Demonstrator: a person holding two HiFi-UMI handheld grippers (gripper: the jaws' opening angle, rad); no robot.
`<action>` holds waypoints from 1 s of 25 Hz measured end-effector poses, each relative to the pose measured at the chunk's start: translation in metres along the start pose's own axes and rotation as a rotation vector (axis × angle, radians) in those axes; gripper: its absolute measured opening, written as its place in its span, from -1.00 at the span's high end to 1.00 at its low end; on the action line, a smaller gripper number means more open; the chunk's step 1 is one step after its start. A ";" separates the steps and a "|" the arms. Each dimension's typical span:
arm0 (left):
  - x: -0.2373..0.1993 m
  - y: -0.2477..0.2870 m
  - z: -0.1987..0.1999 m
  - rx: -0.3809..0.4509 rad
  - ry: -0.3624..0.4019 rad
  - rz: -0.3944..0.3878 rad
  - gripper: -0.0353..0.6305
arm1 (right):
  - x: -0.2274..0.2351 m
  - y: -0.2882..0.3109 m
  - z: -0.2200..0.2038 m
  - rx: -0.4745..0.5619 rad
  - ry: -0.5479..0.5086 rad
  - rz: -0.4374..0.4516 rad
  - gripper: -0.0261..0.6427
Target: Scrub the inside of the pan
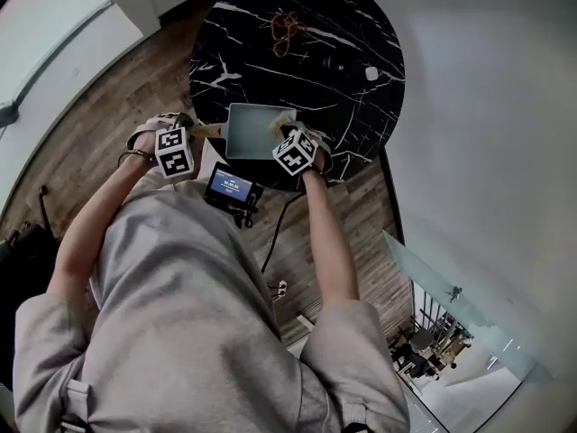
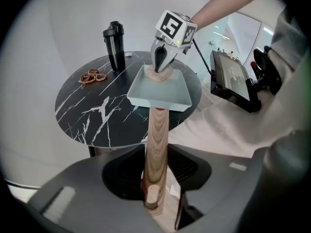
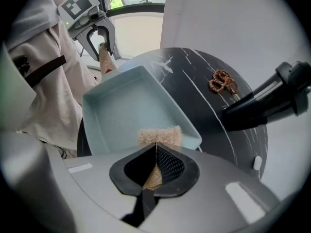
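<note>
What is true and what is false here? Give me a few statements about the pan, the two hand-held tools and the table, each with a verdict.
1. The left tool grips the wooden handle of the pan. True.
2. The right tool is empty. False: it pinches a tan scrub pad.
3. The pan is red and round. False: it is pale blue and square.
4. A black bottle stands upright on the table. True.
5. The table has a plain white square top. False: the top is round and black with white veins.
</note>
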State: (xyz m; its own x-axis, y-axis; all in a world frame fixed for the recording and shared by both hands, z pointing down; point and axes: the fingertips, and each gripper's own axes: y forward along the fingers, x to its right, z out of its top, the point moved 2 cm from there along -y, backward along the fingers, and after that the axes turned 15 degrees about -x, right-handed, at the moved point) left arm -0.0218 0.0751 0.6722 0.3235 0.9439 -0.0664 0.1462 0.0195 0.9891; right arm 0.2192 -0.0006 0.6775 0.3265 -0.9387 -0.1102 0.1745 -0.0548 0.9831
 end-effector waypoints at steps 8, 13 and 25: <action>0.000 0.001 0.000 -0.016 -0.009 -0.031 0.46 | -0.034 0.004 -0.015 -0.062 0.024 0.146 0.86; -0.002 0.002 0.002 -0.033 -0.001 -0.032 0.46 | -0.044 0.010 -0.013 -0.107 0.020 0.193 0.86; -0.002 0.001 0.003 -0.039 0.009 -0.032 0.45 | -0.053 0.009 -0.010 -0.081 0.038 0.253 0.86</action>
State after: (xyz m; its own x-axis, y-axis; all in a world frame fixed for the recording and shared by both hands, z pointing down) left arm -0.0192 0.0721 0.6728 0.3113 0.9454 -0.0967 0.1199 0.0618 0.9909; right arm 0.2127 0.0522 0.6903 0.4039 -0.9055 0.1303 0.1560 0.2085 0.9655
